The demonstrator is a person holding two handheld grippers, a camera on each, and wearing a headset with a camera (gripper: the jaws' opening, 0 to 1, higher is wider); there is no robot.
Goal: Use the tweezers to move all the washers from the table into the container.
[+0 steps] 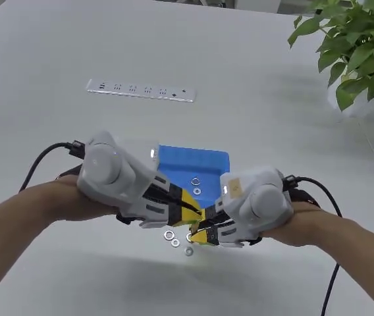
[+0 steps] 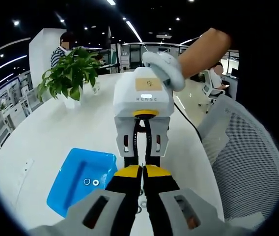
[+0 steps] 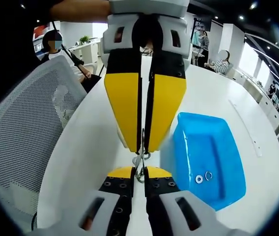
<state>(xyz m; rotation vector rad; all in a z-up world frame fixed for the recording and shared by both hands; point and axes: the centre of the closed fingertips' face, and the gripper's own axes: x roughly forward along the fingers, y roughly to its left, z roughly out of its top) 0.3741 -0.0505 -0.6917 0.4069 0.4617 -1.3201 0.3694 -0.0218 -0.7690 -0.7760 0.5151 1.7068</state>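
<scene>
Two silver ring washers (image 3: pixel 199 179) inside blue container (image 3: pixel 215 140), three more loose on white tabletop (image 1: pixel 75 39), left gripper (image 3: pixel 142 149) and right gripper (image 3: pixel 139 171) jaws pinched narrow on thin tweezers (image 3: pixel 139 160)

I see a white table (image 1: pixel 55 66) carrying a blue container (image 1: pixel 193 161). A white power strip (image 1: pixel 139 90) lies well beyond it, a potted plant (image 1: pixel 355 46) stands beyond to its right, and loose washers (image 1: pixel 169 235) lie just before it.
</scene>
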